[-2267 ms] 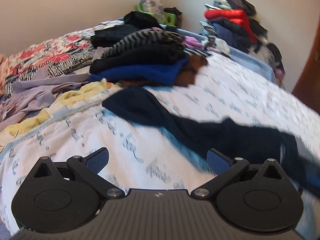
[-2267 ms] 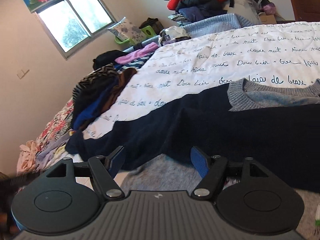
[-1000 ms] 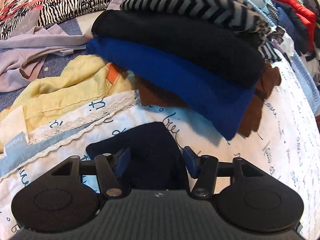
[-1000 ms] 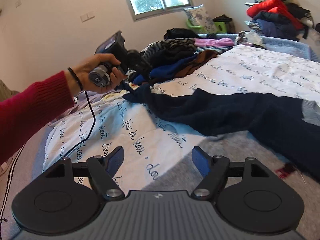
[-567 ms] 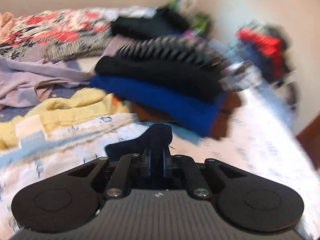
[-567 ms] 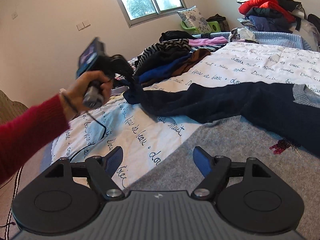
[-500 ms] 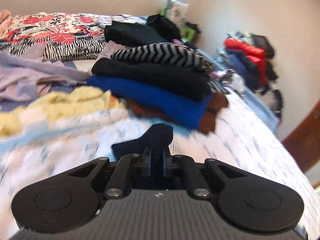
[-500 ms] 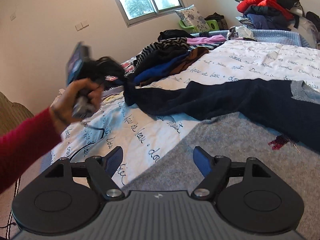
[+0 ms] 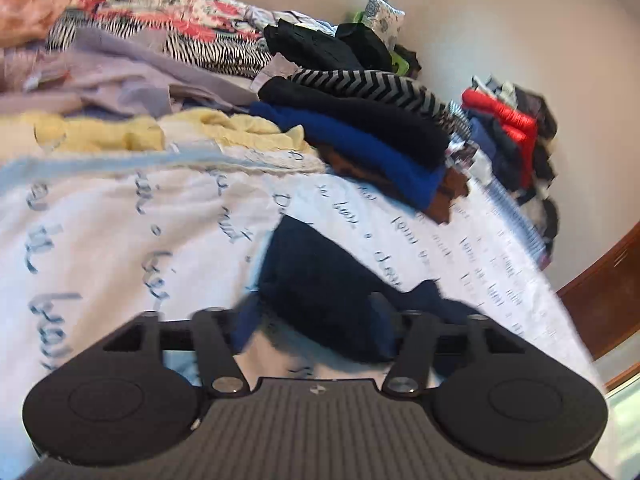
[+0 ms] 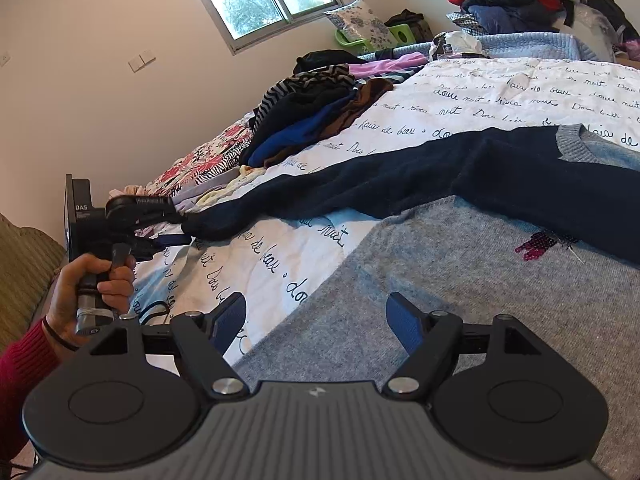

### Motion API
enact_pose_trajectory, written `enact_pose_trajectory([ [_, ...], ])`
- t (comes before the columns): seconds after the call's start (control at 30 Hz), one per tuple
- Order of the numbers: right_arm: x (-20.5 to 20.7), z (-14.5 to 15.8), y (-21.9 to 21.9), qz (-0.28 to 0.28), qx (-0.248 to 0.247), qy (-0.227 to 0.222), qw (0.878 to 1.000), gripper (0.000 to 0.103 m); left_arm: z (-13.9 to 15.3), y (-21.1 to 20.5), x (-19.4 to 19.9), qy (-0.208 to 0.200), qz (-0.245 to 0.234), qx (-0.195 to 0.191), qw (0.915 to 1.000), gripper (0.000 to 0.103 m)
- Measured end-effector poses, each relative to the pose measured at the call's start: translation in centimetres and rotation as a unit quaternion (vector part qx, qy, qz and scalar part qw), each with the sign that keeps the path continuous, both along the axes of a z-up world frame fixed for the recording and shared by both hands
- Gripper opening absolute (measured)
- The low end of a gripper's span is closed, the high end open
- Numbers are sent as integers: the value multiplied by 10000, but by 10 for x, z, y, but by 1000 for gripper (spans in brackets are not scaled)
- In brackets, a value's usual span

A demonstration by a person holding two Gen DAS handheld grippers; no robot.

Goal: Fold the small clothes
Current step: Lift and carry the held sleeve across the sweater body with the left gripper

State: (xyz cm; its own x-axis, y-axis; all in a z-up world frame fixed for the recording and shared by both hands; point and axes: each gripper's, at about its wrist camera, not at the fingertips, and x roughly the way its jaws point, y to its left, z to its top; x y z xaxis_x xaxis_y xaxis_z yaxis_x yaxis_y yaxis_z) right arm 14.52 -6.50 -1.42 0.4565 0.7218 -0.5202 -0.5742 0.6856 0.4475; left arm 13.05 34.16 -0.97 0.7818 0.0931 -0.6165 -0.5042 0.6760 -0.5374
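Sweater (image 10: pixel 500 176), navy and grey, flat across bed (image 10: pixel 500 92), one sleeve (image 9: pixel 320 280) stretched toward 9 o'clock in the right view. Left hand-held gripper (image 9: pixel 312 324) at the sleeve's cuff, jaws opening, cuff between them with pads apparently clear of it. Right hand-held gripper (image 10: pixel 316 320) wide and empty over the grey hem; folded stack (image 10: pixel 308 116) at 11 o'clock.

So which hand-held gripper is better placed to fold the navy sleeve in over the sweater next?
Left. The left hand-held gripper sits right at the sleeve cuff, its jaws opening around it. The right hand-held gripper hovers open over the grey body, away from the sleeve.
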Motion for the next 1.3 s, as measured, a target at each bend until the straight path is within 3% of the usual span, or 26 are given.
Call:
enact_pose_trajectory([
  [0.23,-6,1,1,20,-45,-2,10000,77,-28,8,8,-286,315,-1447,9886,62],
  [0.47,-10,1,-2,-61,-28,-15,10000,77,-40,17,13,-659,1131,-1603,9784,47],
  [0.5,-11,1,-3,-63,-42,-27,10000,77,-39,17,15,-642,1150,-1586,9785,35],
  [0.53,-11,1,-3,-68,-63,-42,9999,77,-38,18,17,-602,1133,-1557,9794,18],
  [0.57,-12,1,-3,-70,-88,-59,9999,77,-38,18,19,-558,1116,-1528,9804,10],
  [0.63,-14,2,-4,-88,-145,-127,9998,77,-35,17,20,-527,1128,-1449,9816,7],
  [0.73,-16,4,-7,-139,-161,-160,9996,77,-21,16,28,-540,1026,-1053,9877,6],
  [0.83,-17,6,-13,-201,-140,-130,9996,77,18,15,41,-774,967,-97,9922,7],
  [0.9,-19,7,-17,-248,-140,-152,9995,77,48,15,49,-952,995,479,9893,7],
  [1.03,-23,10,-27,-393,-47,-142,9991,77,90,9,69,-1115,884,1174,9828,7],
  [1.17,-22,6,-37,-567,15,-35,9984,77,91,-24,92,-795,482,1902,9773,7],
  [1.3,-22,4,-48,-748,-55,15,9972,77,80,-52,100,-743,204,1971,9774,7],
])
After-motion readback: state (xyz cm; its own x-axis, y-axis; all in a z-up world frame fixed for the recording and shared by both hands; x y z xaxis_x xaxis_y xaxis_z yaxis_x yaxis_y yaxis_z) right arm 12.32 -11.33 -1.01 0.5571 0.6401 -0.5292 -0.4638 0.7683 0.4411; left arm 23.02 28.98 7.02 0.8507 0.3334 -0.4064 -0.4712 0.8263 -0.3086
